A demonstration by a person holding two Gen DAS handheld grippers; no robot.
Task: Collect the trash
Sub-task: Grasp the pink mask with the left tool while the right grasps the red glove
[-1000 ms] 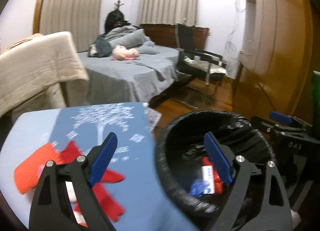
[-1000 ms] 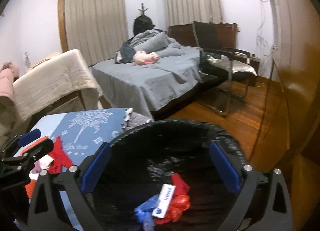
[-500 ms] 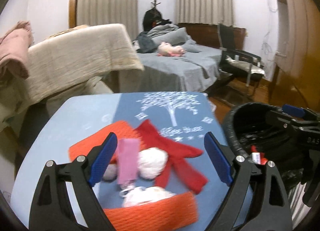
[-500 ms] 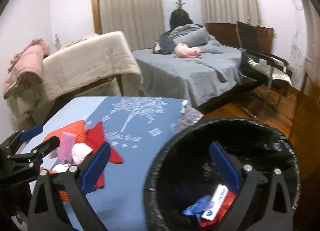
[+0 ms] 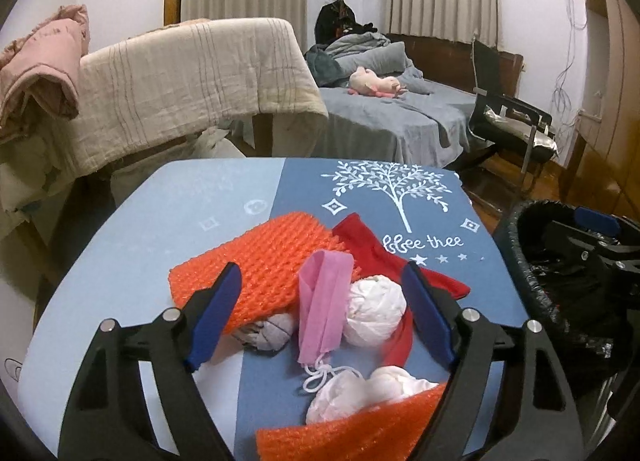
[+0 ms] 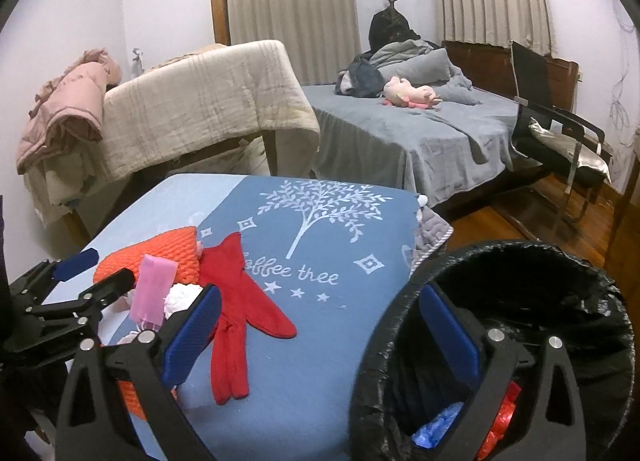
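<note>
Bedroom clutter surrounds a blue tree-print table. Over its trash pile the left gripper is closing, gripping nothing; between its pads lies a pink mask, long axis pointing away, beside white paper balls. Right gripper gapes empty at the black-lined bin holding red and blue scraps.

A matt blue cloth with a white printed tree covers the table. On it lie a rough, netted orange foam sleeve, a soft red cloth glove, a thin pink fabric mask and crumpled white paper balls. The bin's black plastic liner looks glossy and wrinkled. The wooden floor shines.
</note>
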